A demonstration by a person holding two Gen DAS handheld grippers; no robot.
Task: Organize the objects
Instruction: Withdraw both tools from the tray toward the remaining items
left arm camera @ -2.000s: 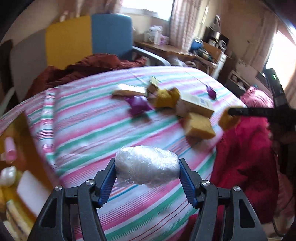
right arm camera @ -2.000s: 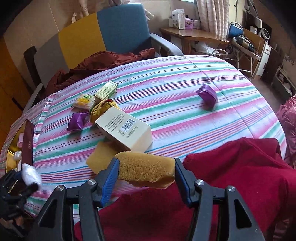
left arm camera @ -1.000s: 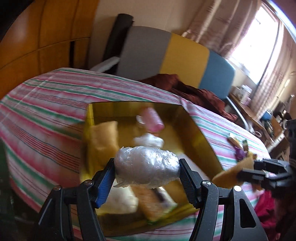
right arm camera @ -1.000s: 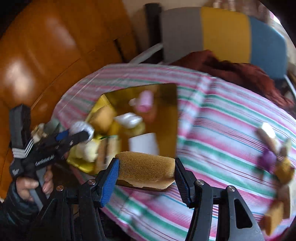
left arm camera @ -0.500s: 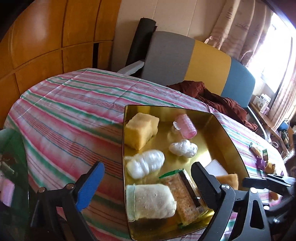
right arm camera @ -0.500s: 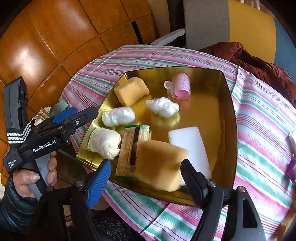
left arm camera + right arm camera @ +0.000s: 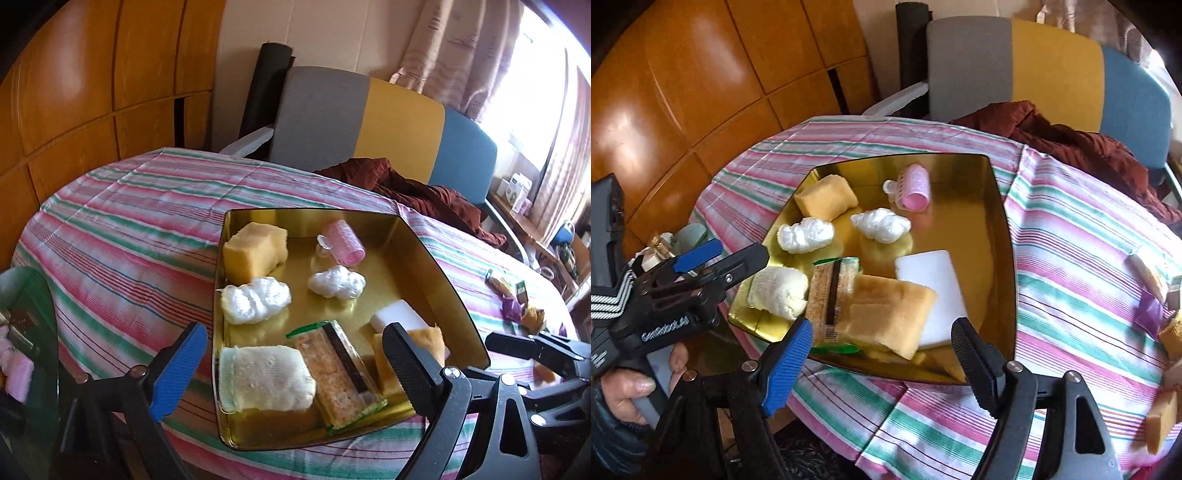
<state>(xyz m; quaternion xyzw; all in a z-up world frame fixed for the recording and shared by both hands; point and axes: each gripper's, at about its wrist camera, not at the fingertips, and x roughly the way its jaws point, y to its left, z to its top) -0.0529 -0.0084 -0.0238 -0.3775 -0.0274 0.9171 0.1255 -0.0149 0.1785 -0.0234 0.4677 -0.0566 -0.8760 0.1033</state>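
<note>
A gold square tray (image 7: 439, 266) (image 7: 1001, 206) sits on the striped tablecloth and holds several items. Among them are a plastic-wrapped white bundle (image 7: 255, 299) (image 7: 805, 234), a second one (image 7: 336, 282) (image 7: 881, 223), a tan sponge (image 7: 890, 317) (image 7: 428, 339) lying over a white block (image 7: 934, 280), a yellow sponge (image 7: 255, 249), a pink roller (image 7: 345, 245), a gauze roll (image 7: 266, 374) and a wrapped biscuit pack (image 7: 336, 363). My left gripper (image 7: 295, 373) (image 7: 727, 254) is open and empty at the tray's near left corner. My right gripper (image 7: 882, 360) is open and empty above the tray's near edge.
More small items lie on the cloth to the right: wrapped snacks and a purple packet (image 7: 511, 304) (image 7: 1150, 314), and a sponge piece (image 7: 1161, 422). A dark red cloth (image 7: 1071, 142) and a grey, yellow and blue chair (image 7: 369, 122) are behind the table. Wooden panels stand at the left.
Both grippers swung from the table's right side to the tray and opened. The wrapped bundle left my left gripper and the tan sponge left my right gripper; both now lie in the tray.
</note>
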